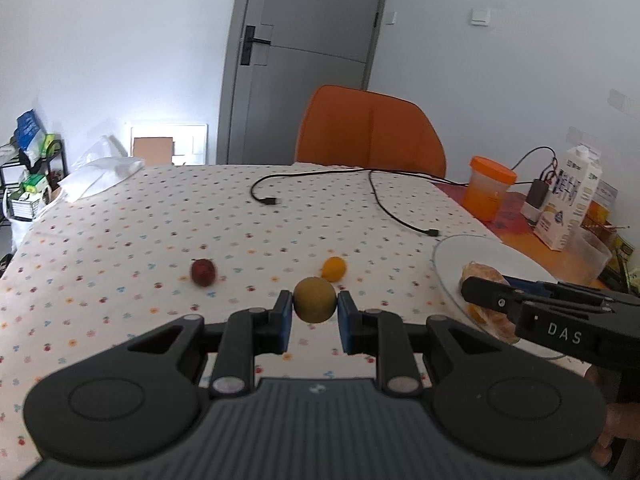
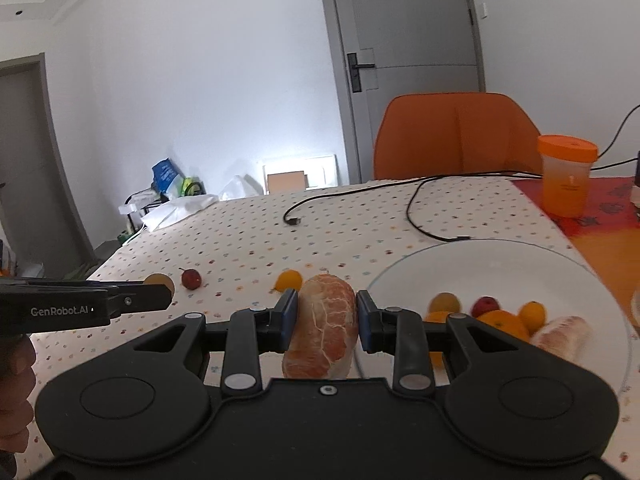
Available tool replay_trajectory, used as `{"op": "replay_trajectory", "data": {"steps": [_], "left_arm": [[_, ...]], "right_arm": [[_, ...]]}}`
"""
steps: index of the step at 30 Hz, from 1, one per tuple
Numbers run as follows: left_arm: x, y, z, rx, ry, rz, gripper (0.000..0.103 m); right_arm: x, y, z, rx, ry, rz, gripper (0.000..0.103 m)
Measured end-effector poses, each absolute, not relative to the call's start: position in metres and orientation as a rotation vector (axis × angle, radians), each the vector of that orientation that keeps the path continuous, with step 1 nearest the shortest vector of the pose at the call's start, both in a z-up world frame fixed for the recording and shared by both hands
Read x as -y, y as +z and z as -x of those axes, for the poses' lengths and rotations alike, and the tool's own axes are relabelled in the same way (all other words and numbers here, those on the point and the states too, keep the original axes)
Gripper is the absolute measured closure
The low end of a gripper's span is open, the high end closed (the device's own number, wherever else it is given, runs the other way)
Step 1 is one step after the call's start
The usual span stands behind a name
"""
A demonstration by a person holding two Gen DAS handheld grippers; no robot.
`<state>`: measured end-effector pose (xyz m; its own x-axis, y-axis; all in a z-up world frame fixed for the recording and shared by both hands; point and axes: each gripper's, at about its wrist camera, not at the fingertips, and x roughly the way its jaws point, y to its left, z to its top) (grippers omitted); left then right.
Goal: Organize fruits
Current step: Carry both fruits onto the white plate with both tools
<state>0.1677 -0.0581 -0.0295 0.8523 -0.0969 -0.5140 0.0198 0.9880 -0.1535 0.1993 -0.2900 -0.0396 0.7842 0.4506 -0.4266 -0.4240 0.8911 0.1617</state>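
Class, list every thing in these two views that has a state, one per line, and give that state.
left gripper: shut on the round yellow-green fruit
right gripper: shut on the peeled citrus segment
white plate: holding several fruits
red fruit: loose on the tablecloth
small orange fruit: loose on the tablecloth
orange-lidded cup: upright, lid on
door: closed

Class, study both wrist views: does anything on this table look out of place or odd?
Two loose black cables trail across the dotted tablecloth near the fruit. A red fruit and a small orange fruit lie outside the white plate. Nothing looks spilled or damaged.
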Motion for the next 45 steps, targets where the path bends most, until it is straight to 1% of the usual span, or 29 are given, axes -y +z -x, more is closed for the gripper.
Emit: {"op": "replay_trajectory", "data": {"steps": [17, 25, 36, 45], "left_arm": [[0.104, -0.023, -0.184, -0.541, -0.117, 0.088, 0.081], [0.121, -0.026, -0.198, -0.553, -0.14, 0.066, 0.081], [0.139, -0.03, -0.219, -0.572, -0.165, 0.047, 0.081], [0.152, -0.034, -0.236, -0.594, -0.192, 0.042, 0.081]], "right_arm": [[0.339, -0.041, -0.198, -0.438, 0.401, -0.117, 0.074], [0.368, -0.048, -0.213, -0.437, 0.341, -0.152, 0.074], [0.384, -0.059, -0.231, -0.457, 0.311, -0.167, 0.074], [0.396, -0.058, -0.255, -0.469, 0.295, -0.186, 0.074]]}}
